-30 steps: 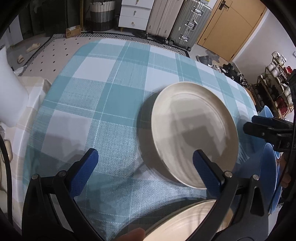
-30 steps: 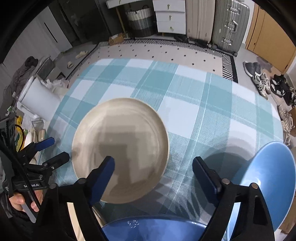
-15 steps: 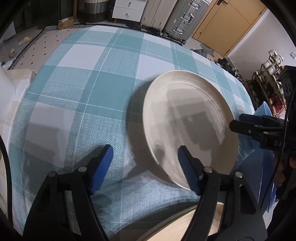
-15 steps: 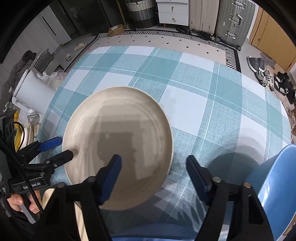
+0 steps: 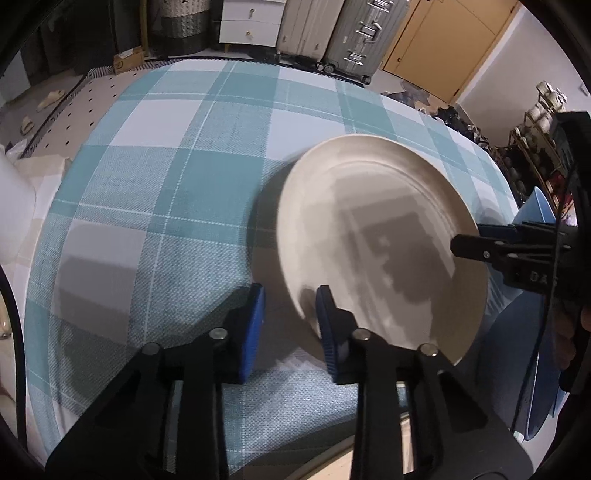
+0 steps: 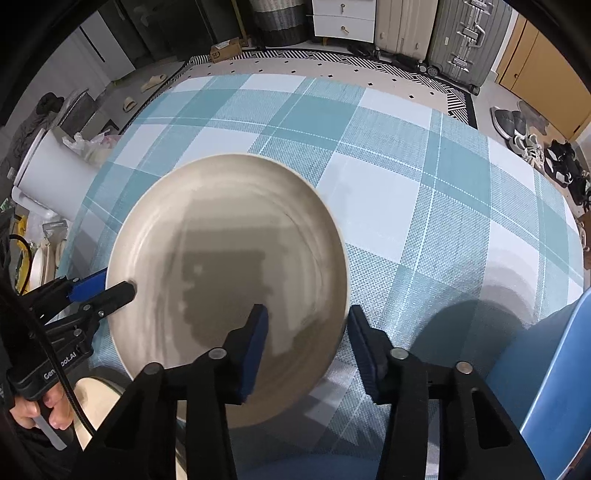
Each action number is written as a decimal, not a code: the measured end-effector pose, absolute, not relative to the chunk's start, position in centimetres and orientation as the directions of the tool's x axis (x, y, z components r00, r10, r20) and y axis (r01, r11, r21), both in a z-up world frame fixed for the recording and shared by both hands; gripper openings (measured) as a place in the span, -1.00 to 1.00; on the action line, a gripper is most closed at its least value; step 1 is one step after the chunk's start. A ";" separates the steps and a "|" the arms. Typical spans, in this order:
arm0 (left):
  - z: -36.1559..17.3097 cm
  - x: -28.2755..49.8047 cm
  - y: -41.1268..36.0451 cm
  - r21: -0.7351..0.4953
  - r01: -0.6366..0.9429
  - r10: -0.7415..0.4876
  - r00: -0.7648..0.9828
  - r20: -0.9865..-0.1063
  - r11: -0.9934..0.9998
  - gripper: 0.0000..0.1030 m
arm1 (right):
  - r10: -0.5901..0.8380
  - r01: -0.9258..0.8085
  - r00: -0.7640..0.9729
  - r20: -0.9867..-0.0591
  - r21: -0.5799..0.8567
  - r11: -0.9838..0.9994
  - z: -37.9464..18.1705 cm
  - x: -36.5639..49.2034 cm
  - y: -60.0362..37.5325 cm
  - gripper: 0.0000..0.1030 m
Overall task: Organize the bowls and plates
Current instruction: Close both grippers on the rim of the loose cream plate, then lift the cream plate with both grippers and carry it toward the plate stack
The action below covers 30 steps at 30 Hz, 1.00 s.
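A cream plate [image 5: 380,243] lies on the teal checked tablecloth [image 5: 177,177]; it also shows in the right wrist view [image 6: 229,258]. My left gripper [image 5: 290,317] straddles its near-left rim, jaws narrowed but still apart, one finger over the plate, one outside. My right gripper [image 6: 306,339] straddles the opposite rim, jaws also part closed with a gap. Each gripper shows in the other's view: the right one [image 5: 480,247] at the plate's right edge, the left one [image 6: 107,291] at its left edge. The plate looks slightly blurred.
A blue plate [image 6: 554,369] sits at the table's right edge, also visible in the left wrist view [image 5: 543,332]. Another cream dish [image 6: 92,398] lies near the front edge. Suitcases [image 5: 354,33], drawers and shoes are on the floor beyond the table.
Both grippers have moved in onto the cream plate's opposite rims and their jaws have narrowed from wide open to a small gap.
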State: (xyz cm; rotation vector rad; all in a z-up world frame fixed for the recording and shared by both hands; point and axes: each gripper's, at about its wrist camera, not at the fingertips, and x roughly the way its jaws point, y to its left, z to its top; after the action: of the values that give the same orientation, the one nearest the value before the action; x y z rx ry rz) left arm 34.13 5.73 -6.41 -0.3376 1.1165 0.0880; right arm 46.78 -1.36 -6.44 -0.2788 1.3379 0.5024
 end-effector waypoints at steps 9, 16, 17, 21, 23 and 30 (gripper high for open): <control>-6.1 34.1 5.0 -0.187 -0.223 -0.065 0.462 -0.885 0.957 -0.76 | 0.144 -0.501 0.184 -0.972 0.034 0.865 -6.5 46.6 -1.6 -0.64; -5.1 33.7 4.4 -0.161 -0.217 -0.038 0.481 -0.876 0.963 -0.76 | 0.142 -0.491 0.200 -0.969 0.026 0.870 -6.4 46.4 -1.6 -0.65; -4.9 33.7 4.4 -0.162 -0.218 -0.038 0.484 -0.874 0.962 -0.76 | 0.144 -0.491 0.202 -0.969 0.027 0.871 -6.2 46.3 -1.6 -0.65; -4.1 33.3 4.6 -0.164 -0.219 -0.034 0.497 -0.867 0.962 -0.76 | 0.148 -0.497 0.214 -0.966 0.023 0.868 -5.6 46.0 -1.4 -0.65; -3.6 33.1 4.7 -0.165 -0.221 -0.032 0.505 -0.862 0.961 -0.76 | 0.152 -0.499 0.224 -0.963 0.021 0.866 -5.1 45.8 -1.3 -0.65; -1.8 31.6 5.3 -0.165 -0.232 -0.018 0.531 -0.847 0.959 -0.76 | 0.166 -0.505 0.261 -0.951 0.013 0.863 -2.8 45.0 -0.7 -0.65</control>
State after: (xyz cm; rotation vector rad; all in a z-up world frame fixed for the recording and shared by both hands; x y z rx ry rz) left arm 31.63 5.26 -1.81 -0.2724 1.0062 0.1298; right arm 44.97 -0.66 -2.76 -0.3215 1.2291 0.4646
